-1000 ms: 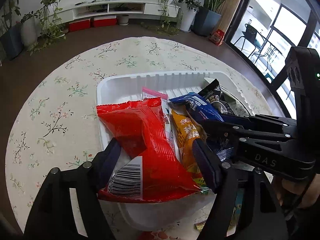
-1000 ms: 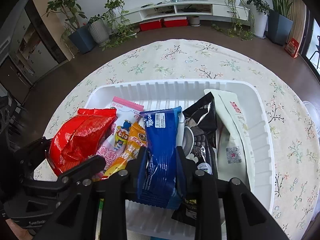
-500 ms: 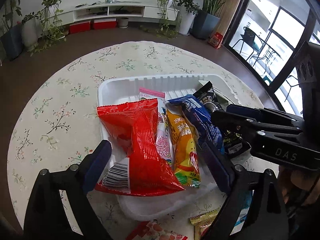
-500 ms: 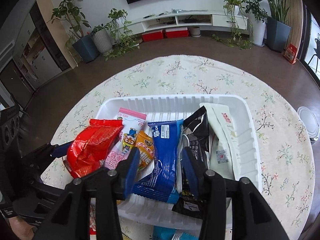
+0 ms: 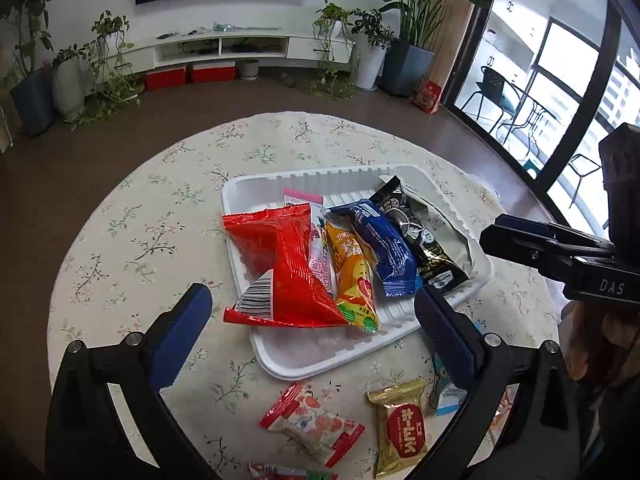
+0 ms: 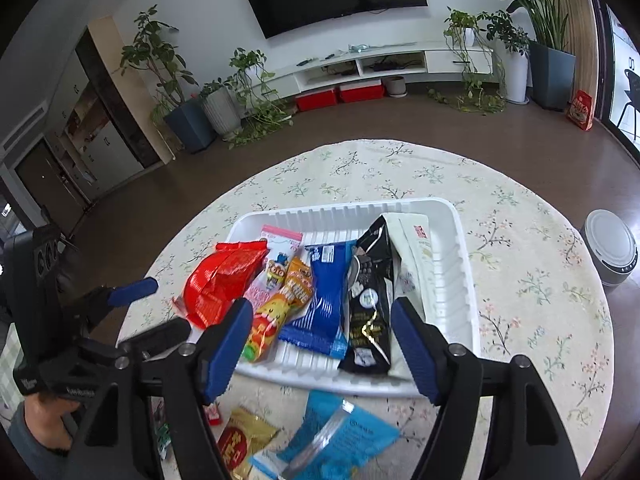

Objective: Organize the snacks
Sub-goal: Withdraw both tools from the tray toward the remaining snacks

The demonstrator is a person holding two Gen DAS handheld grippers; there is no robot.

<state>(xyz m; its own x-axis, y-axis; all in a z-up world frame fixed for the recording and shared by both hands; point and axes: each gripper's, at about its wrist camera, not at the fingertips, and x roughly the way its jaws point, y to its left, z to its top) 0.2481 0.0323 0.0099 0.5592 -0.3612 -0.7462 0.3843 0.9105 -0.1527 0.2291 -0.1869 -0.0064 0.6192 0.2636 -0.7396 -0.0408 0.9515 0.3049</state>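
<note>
While the white tray (image 5: 280,354) sits on the flower-patterned counter (image 5: 132,240), a gold packet (image 5: 401,426) and a strawberry-print packet (image 5: 312,426) are seen loose before it. Both the left hand-held gripper (image 5: 310,312) and right hand-held gripper (image 6: 322,344) have just been opened, empty, and drawn back from the red bag (image 5: 284,268) and blue packet (image 6: 324,300), which are left in the tray. Potted plants (image 6: 188,92) line the room.
</note>
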